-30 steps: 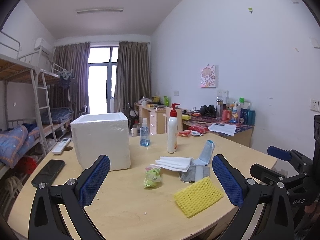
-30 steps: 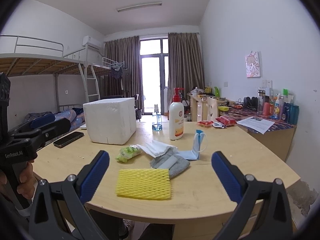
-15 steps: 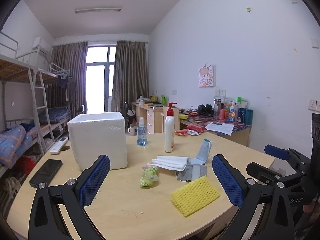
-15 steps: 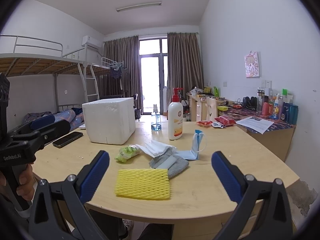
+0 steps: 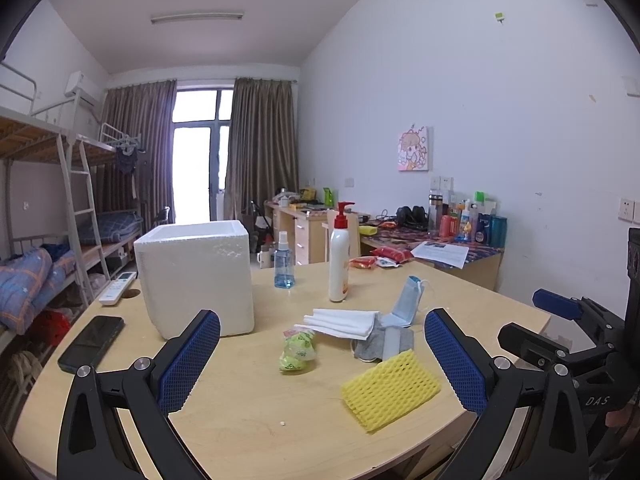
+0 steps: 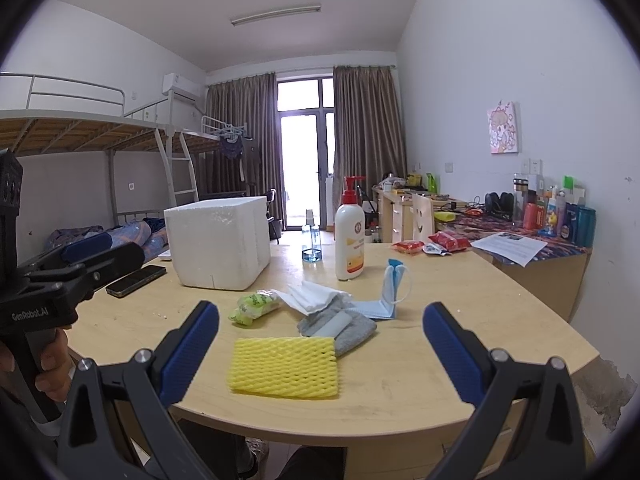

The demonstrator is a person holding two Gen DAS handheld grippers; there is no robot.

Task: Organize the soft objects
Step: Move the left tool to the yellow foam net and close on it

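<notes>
Wooden table: yellow mesh foam pad, white styrofoam box; both grippers' fingers wide apart, empty.

Foam net at table front edge, sock at its 1 o'clock, mask behind, foam box at 11, pump btl at 12.

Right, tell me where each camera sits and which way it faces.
Left wrist: on the left gripper, facing across the table toward the window; the right gripper shows at right.
Right wrist: on the right gripper, facing the same way; the left gripper and a hand show at left.
Shared: yellow foam net, foam box.
</notes>
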